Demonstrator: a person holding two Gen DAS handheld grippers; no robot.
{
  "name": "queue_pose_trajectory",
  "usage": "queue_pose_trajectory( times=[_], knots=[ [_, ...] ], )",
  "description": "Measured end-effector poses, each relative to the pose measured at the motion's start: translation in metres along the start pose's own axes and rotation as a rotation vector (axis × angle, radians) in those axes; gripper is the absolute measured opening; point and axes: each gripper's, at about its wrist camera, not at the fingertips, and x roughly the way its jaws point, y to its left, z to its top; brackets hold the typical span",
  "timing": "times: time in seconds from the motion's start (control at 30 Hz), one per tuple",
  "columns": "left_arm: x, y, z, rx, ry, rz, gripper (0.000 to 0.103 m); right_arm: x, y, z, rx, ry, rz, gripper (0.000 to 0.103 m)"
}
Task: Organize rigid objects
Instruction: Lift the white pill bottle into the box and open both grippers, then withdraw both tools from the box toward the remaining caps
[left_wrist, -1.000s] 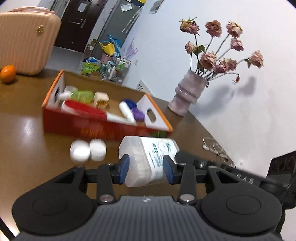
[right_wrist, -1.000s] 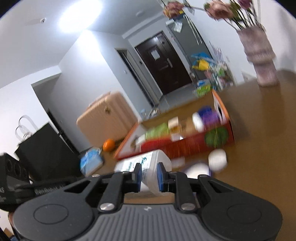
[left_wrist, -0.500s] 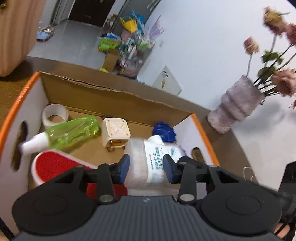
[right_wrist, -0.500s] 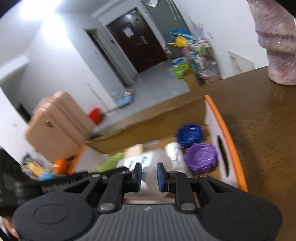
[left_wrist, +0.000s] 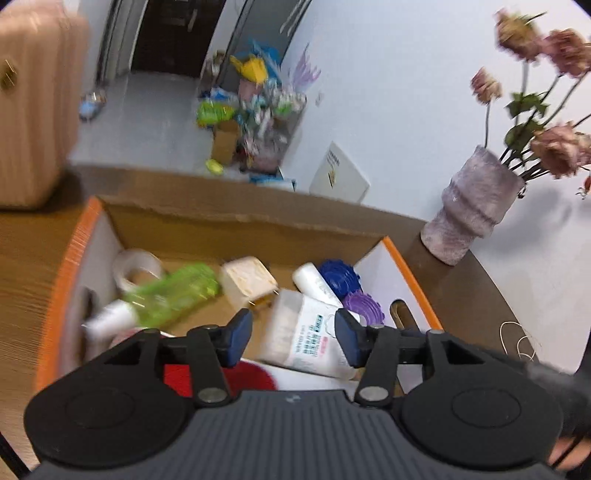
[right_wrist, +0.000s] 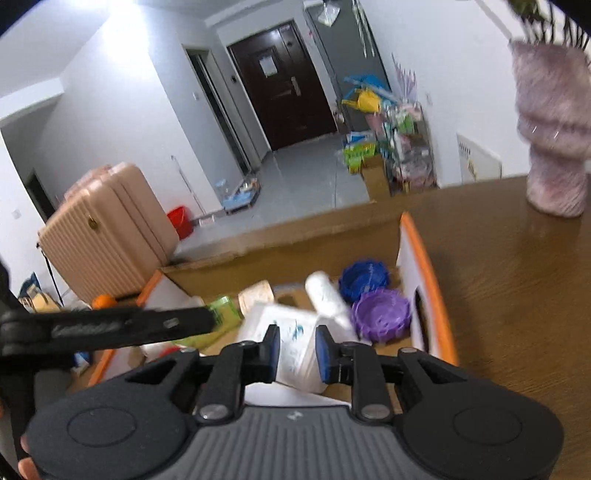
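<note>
In your left wrist view, your left gripper (left_wrist: 293, 338) hangs over the cardboard box (left_wrist: 236, 221), and the white bottle (left_wrist: 308, 338) lies on its side in the box between the two blue pads. Both pads stand clear of it with a gap on each side: the jaws have just been opening and no longer clamp it. Its labelled body rests partly on the red brush (left_wrist: 255, 373) and against the purple lid (left_wrist: 364, 306). A second ago this gripper held the same bottle above the bare table, short of the box; half a second ago it was already over the box, pads pressed to the bottle. Around it lie a green spray bottle (left_wrist: 173, 295), a tape roll (left_wrist: 136, 267), a cream block (left_wrist: 249, 278), a small white tube (left_wrist: 316, 282) and a blue lid (left_wrist: 338, 273). The box sits on a brown wooden table (left_wrist: 29, 258), with a vase (left_wrist: 469, 218) of dried roses to the right by the white wall.

In your right wrist view, your right gripper (right_wrist: 295, 349) has its pads narrowly spaced around the bottle's (right_wrist: 291, 343) near end; blur hides whether they press on it, so I cannot tell. A second ago it carried this end outside the box. Beyond the table are a pink suitcase (right_wrist: 107, 229), grey floor and a dark door (right_wrist: 288, 81).
</note>
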Motion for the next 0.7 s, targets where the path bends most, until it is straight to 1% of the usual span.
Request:
queue_pose_trajectory(
  times=[0.07,0.17,0.23,0.3,0.33,0.37,0.43,0.5,0.53,0.6,0.63,0.7],
  knots=[
    [-0.028,-0.002,0.002,0.031,-0.037,0.028,0.061,-0.025,0.004,0.005,-0.004,-0.029,-0.001,0.023],
    [-0.071,-0.007,-0.002,0.074,-0.073,0.089,0.068,-0.063,0.012,0.006,-0.026,-0.06,-0.002,0.03],
    [-0.099,-0.009,-0.012,0.1,-0.094,0.104,0.073,-0.09,0.018,0.001,-0.049,-0.078,-0.002,0.033],
    [-0.126,-0.012,-0.025,0.119,-0.119,0.117,0.075,-0.114,0.026,-0.009,-0.078,-0.091,-0.001,0.036],
    [-0.139,-0.015,-0.033,0.135,-0.13,0.126,0.078,-0.127,0.029,-0.013,-0.091,-0.1,-0.004,0.038],
    [-0.153,-0.019,-0.045,0.159,-0.146,0.141,0.079,-0.138,0.034,-0.021,-0.106,-0.11,-0.01,0.04],
    [-0.177,-0.027,-0.068,0.2,-0.18,0.165,0.085,-0.162,0.04,-0.039,-0.129,-0.138,-0.023,0.048],
    [-0.201,-0.035,-0.097,0.244,-0.221,0.172,0.091,-0.184,0.044,-0.061,-0.15,-0.16,-0.031,0.054],
    [-0.213,-0.038,-0.112,0.265,-0.244,0.171,0.093,-0.195,0.048,-0.076,-0.169,-0.172,-0.043,0.054],
    [-0.232,-0.042,-0.143,0.294,-0.284,0.167,0.094,-0.214,0.053,-0.105,-0.209,-0.203,-0.073,0.056],
    [-0.24,-0.043,-0.159,0.306,-0.296,0.171,0.095,-0.223,0.056,-0.123,-0.229,-0.223,-0.094,0.058],
    [-0.253,-0.044,-0.19,0.311,-0.313,0.185,0.095,-0.237,0.063,-0.153,-0.26,-0.242,-0.106,0.061]
  ],
)
